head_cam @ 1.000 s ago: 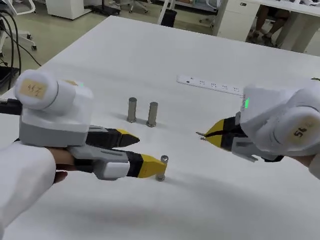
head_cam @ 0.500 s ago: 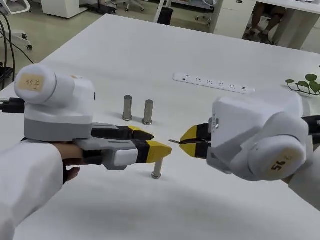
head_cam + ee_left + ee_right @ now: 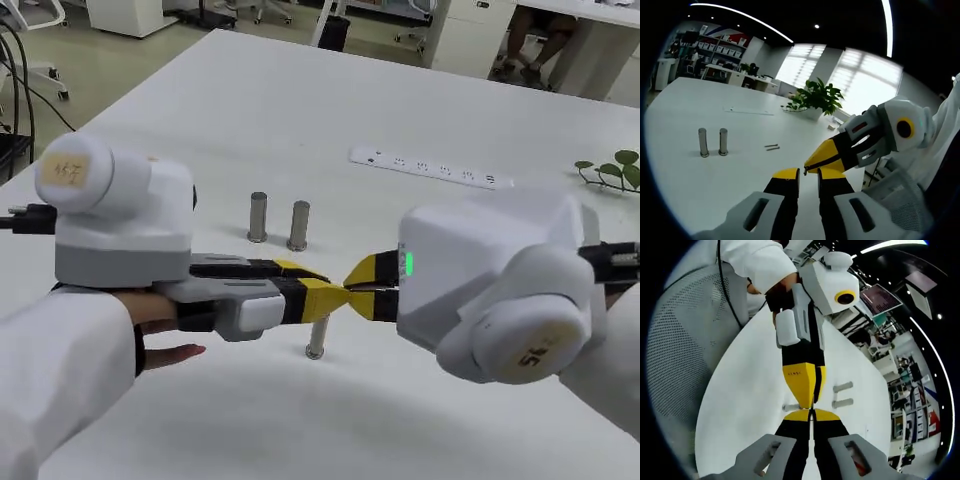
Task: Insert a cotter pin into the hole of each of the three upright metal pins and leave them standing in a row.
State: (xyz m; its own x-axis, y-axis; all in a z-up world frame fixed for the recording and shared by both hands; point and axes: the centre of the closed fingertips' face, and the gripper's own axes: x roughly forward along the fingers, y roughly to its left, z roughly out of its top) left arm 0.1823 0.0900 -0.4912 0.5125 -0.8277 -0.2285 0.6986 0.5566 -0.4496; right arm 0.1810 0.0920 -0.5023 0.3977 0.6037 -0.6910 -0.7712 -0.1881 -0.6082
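Yellow tips of the left gripper point(image 3: 338, 288) and right gripper point(image 3: 356, 290) meet over 1 metal pin point(image 3: 316, 348). The right one pinches a cotter pin point(image 3: 812, 412) (the left's hold I cannot tell). 2 other pins point(image 3: 299, 224) stand behind.

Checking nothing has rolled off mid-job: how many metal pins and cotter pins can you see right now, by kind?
Upright metal pins: 3
Cotter pins: 3, two loose on the table, one pinched in the right gripper
Total: 6
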